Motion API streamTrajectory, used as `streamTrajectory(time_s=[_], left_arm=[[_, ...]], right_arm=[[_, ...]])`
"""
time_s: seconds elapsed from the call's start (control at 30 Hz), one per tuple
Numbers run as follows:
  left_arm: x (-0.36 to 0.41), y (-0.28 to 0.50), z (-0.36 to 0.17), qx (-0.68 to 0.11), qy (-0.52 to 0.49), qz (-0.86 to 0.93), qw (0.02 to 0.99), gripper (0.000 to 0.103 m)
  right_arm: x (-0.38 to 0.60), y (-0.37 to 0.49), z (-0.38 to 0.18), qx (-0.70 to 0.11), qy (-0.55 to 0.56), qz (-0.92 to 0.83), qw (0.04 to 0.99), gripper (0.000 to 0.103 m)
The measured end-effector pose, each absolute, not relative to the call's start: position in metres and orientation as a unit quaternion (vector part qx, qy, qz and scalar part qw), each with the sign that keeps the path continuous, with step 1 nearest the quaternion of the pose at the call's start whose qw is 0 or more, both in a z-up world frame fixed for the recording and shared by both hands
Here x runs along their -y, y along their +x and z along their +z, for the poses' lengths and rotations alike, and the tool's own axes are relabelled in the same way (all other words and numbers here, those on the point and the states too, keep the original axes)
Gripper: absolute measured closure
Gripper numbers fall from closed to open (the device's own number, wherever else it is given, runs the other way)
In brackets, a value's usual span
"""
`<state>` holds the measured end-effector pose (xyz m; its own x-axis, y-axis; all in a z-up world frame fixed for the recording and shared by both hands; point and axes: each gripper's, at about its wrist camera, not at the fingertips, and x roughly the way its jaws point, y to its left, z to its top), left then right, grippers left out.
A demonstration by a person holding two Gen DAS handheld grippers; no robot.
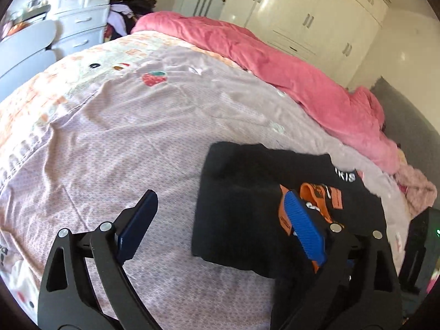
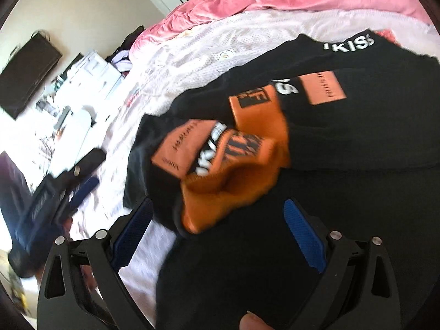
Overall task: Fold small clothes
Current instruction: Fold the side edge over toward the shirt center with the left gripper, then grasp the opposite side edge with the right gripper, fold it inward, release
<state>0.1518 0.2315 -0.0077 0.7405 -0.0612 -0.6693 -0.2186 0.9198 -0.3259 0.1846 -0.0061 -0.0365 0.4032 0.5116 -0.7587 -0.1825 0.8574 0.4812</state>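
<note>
The black garment (image 2: 343, 126) lies on the bed (image 1: 137, 137) — directly beneath the right gripper (image 2: 217, 233), right of the left gripper (image 1: 220, 225); both spread wide, empty.

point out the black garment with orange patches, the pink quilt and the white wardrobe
black garment with orange patches (image 1: 236, 192), left wrist view, plain black folded part
pink quilt (image 1: 288, 71), left wrist view, middle of its bulk
white wardrobe (image 1: 310, 5), left wrist view, door panel

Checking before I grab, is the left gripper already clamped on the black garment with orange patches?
No, the left gripper is open, its blue pads apart above the black garment.
</note>
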Motion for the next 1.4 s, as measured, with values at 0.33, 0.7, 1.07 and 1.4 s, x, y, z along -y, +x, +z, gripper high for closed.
streamTrajectory(time_s=[0.33,0.7,1.07,1.4], left_arm=[[-0.234,0.145,0.001,-0.331,-0.188,0.062,0.923,0.009],[-0.206,0.152,-0.003,-0.342,-0.156,0.032,0.926,0.009],[-0.147,0.160,-0.019,-0.386,-0.086,-0.023,0.918,0.009],[-0.081,0.188,-0.010,-0.431,-0.099,-0.115,0.890,0.009]], right_arm=[[-0.020,0.188,0.020,-0.421,0.062,0.265,0.865,0.091],[0.090,0.210,0.095,-0.326,0.010,0.188,0.927,0.091],[0.204,0.227,0.019,-0.383,0.030,0.110,0.917,0.091],[0.221,0.226,-0.017,-0.391,0.065,0.138,0.908,0.090]])
